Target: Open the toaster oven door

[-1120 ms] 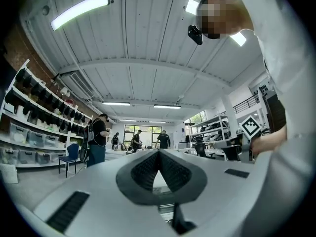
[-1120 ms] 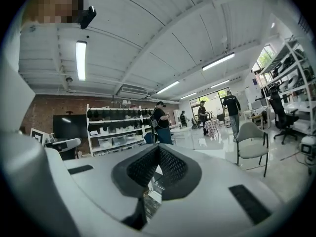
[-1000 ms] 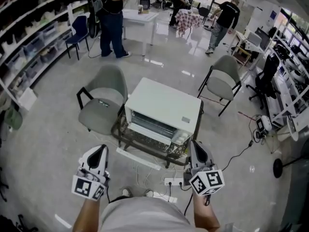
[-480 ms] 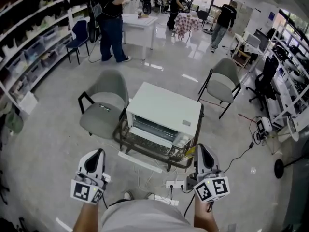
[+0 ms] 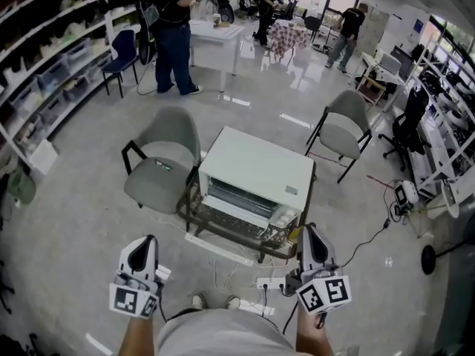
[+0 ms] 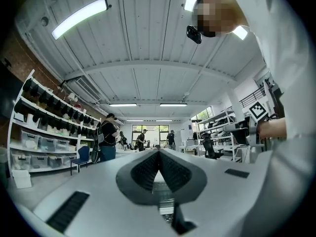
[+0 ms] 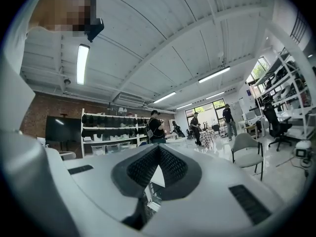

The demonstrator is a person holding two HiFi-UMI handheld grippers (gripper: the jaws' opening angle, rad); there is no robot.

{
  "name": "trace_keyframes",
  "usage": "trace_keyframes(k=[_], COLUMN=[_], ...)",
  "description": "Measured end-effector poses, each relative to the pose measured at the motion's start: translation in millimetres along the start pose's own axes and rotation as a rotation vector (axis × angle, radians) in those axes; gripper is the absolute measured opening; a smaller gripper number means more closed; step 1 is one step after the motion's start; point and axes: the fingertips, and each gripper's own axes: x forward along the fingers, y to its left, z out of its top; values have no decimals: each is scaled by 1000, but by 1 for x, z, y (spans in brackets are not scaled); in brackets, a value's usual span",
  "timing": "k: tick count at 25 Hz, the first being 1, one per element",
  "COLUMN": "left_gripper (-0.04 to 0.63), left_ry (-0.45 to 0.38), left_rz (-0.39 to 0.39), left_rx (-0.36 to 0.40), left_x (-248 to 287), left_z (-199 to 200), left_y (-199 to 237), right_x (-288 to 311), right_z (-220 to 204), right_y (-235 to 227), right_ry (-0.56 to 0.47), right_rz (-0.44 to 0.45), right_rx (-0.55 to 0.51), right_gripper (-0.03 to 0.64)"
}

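Nearest the person, the left tongs (image 5: pixel 144 243) and the right tongs (image 5: pixel 310 232) are both held out in front of the body, pointing forward at about level. Each pair is pressed fully together at the tips with nothing between them, and the gripper views show only the room past the joined pads. A little further on, a white power strip (image 5: pixel 269 281) and loose cables lie on the floor between the hands. Beyond these stands a low wicker desk (image 5: pixel 223 227), and on it sits the white toaster oven (image 5: pixel 256 165), ahead of both hands and lower than them. Its door (image 5: pixel 239 199) faces the person and appears to lie closed against the front, with the rack showing through the glass. The door's long axis runs across the view from left to right, dipping slightly to the right. The right tongs are the nearer, close to the oven's right front corner, while the left tongs are well apart, off its left side. Any reach for the door would go forward and down, and the pressed tips would have to part to take hold of it. A grey chair (image 5: pixel 159 173) stands just left of the desk, another chair (image 5: pixel 345 121) stands further right, and people stand at tables far behind.
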Motion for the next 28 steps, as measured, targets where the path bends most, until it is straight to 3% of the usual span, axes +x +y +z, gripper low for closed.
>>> trace_keyframes(k=[28], left_gripper=[15], left_ry=[6], left_rz=[35], left_rx=[-23], left_x=[-34], left_z=[-5], left_y=[31], right_x=[31], right_z=[-8], right_y=[62], right_ry=[7], right_rz=[73], right_rx=[-63], right_gripper=[21])
